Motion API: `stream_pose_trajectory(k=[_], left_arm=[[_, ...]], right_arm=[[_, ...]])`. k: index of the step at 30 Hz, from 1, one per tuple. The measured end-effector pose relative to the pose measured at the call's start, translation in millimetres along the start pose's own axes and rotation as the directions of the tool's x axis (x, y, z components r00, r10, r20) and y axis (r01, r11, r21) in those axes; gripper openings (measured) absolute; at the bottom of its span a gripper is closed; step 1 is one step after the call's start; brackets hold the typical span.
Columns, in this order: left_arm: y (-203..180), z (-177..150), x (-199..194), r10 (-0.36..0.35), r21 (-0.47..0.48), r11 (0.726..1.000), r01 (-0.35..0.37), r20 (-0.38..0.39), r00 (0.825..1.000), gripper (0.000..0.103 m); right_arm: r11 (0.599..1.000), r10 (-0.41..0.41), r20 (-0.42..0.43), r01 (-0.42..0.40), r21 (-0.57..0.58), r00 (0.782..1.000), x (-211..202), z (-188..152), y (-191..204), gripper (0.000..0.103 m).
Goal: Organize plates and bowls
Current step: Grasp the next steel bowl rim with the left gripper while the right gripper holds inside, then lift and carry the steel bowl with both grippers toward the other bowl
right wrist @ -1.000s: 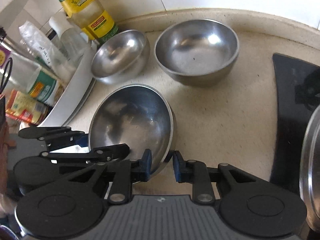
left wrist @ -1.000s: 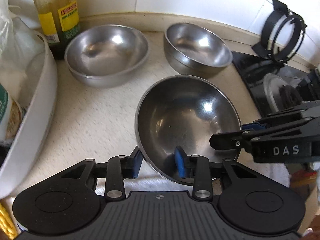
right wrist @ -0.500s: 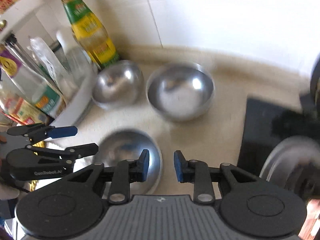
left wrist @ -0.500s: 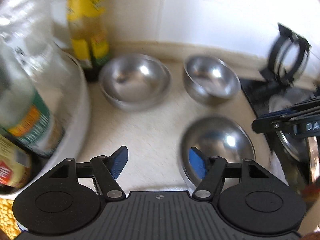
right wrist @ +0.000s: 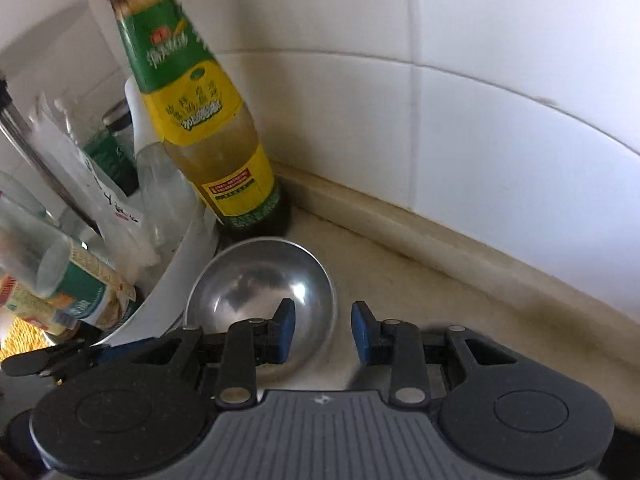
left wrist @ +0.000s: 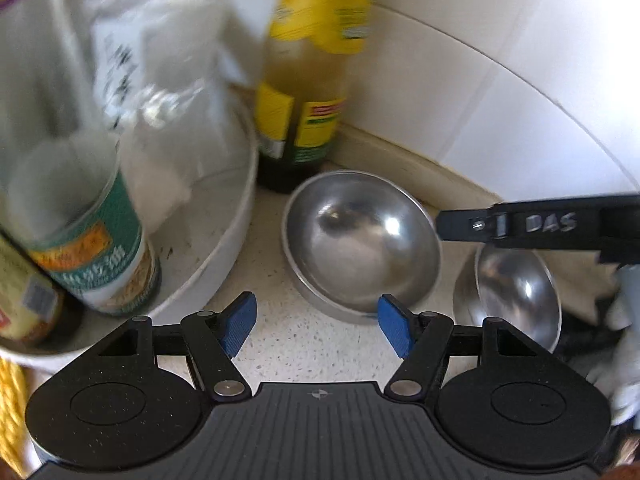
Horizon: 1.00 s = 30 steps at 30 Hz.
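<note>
the nearer steel bowl [left wrist: 362,246] sits on the speckled counter [left wrist: 316,344] beside the oil bottle [left wrist: 308,92] and the white tray [left wrist: 240,232]; a second steel bowl [left wrist: 516,296] lies to its right. my left gripper [left wrist: 318,322] is released, nothing between its pads. my right gripper [right wrist: 323,330] is parted with its jaws astride the bowl's rim, not pressing. to nest them well, i'd pinch one rim squarely and lift level, clear of the bottle.
</note>
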<state>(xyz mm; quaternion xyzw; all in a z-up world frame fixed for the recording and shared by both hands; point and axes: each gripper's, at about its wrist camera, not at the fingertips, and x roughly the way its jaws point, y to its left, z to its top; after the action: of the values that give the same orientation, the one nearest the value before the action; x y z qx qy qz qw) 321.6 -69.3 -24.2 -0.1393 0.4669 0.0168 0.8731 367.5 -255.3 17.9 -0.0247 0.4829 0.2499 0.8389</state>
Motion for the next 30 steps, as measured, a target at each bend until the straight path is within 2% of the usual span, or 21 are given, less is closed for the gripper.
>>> stream_pose_trajectory(k=[6, 11, 12, 13, 14, 15, 17, 24, 30], left_arm=[[-4, 5, 19, 0.063, -0.082, 0.995, -0.063, -0.002, 0.998, 0.073], [-10, 10, 39, 0.102, -0.097, 0.990, -0.104, -0.017, 0.995, 0.072], [-10, 10, 43, 0.098, -0.096, 0.990, -0.101, -0.029, 0.995, 0.070], [-9, 10, 49, 0.081, -0.097, 0.992, -0.087, -0.057, 0.995, 0.062], [-10, 8, 49, 0.064, -0.090, 0.994, -0.069, -0.056, 0.996, 0.061], [-11, 7, 48, 0.053, -0.068, 0.996, -0.057, -0.055, 0.997, 0.051], [-11, 7, 47, 0.053, -0.058, 0.997, -0.057, -0.061, 0.997, 0.048], [-12, 3, 18, 0.042, -0.012, 0.999, -0.042, -0.011, 0.999, 0.047], [-7, 1, -1, 0.025, -0.011, 1.000, -0.025, 0.003, 1.000, 0.047]], right_arm=[[0.999, 0.009, -0.061, -0.012, -0.044, 0.998, 37, 7, -6, 0.048], [0.998, 0.048, -0.084, -0.052, -0.046, 0.995, 52, 5, -5, 0.047], [0.997, 0.058, -0.097, -0.062, -0.039, 0.994, 55, 3, -6, 0.045], [0.997, 0.053, -0.103, -0.058, -0.044, 0.993, 57, 1, -5, 0.042], [0.997, 0.045, -0.107, -0.051, -0.051, 0.993, 59, -1, -4, 0.042], [0.998, 0.043, -0.109, -0.049, -0.051, 0.993, 59, -3, -4, 0.041], [0.998, 0.044, -0.113, -0.048, -0.037, 0.993, 54, -6, -7, 0.040], [0.998, 0.062, -0.078, -0.063, -0.015, 0.995, 29, -9, -5, 0.038], [0.998, 0.050, -0.057, -0.051, -0.026, 0.997, 12, -9, 10, 0.038]])
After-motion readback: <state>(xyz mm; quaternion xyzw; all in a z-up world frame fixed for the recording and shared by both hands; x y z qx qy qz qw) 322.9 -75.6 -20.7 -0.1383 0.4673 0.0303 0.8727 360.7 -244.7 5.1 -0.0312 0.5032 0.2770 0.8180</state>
